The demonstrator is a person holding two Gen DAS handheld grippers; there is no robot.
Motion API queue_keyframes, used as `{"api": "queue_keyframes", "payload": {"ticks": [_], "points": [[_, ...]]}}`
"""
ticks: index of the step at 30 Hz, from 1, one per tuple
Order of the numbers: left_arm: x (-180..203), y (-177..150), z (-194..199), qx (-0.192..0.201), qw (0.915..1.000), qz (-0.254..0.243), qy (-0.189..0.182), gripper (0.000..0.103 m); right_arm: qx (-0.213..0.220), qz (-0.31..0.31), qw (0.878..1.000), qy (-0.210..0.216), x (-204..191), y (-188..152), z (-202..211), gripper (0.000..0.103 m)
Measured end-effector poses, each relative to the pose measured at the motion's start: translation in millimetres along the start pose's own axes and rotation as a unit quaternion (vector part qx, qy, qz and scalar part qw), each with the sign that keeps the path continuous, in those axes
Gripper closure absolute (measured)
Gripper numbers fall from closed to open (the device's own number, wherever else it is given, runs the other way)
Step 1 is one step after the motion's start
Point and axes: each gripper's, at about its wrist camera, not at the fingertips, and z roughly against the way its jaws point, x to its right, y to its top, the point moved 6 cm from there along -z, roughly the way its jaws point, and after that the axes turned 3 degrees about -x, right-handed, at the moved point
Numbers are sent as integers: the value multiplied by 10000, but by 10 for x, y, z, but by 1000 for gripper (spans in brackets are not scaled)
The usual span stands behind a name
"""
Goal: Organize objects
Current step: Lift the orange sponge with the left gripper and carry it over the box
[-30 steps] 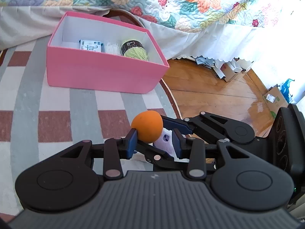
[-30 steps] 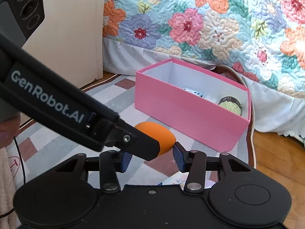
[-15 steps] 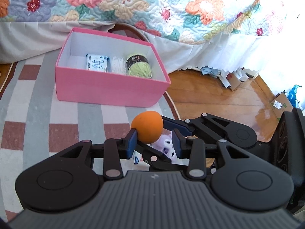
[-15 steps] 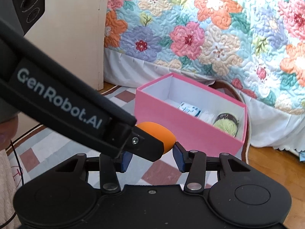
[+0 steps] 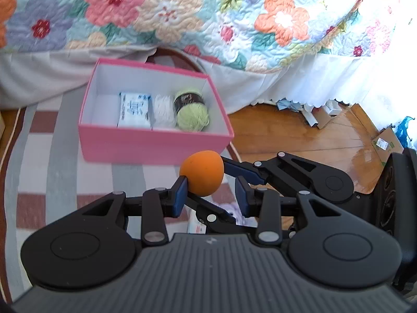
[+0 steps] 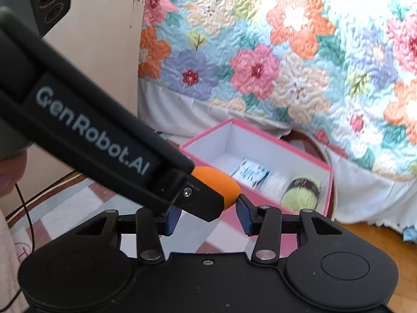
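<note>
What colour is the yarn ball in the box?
Light green with a dark band, the yarn ball shows best in the left wrist view, at the box's right end.
</note>
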Motion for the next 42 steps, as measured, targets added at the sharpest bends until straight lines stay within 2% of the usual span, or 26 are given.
{"api": "queue_keyframes", "payload": {"ticks": [6, 11, 20, 22, 24, 35, 39, 42], "points": [[24, 297, -63, 78, 9999, -44, -78, 66, -4, -36, 10000, 35, 237, 205, -82, 51], [-4, 487, -207, -5, 10000, -53, -51, 66, -113, -122, 9998, 122, 406, 293, -241, 51], [-1, 668, -473, -126, 9998, 20, -181, 65, -271, -100, 9995, 83, 650, 306, -448, 51], [-7, 697, -525, -160, 9996, 0, -224, 61, -311, -46, 9994, 112, 686, 299, -484, 51], [-35, 734, -552, -168, 9996, 9, -239, 61, -275, 0, 9995, 181, 720, 301, -519, 51], [-327, 1089, -773, -212, 9995, 193, 104, 61, -244, -138, 9966, 773, 904, 469, -1012, 51], [-481, 1300, -974, -292, 9989, 237, 263, 61, -216, -379, 9946, 943, 1053, 531, -1310, 51], [-616, 1425, -1191, -426, 9977, 328, 411, 61, -352, -773, 9894, 1176, 1205, 525, -1570, 51]]}}
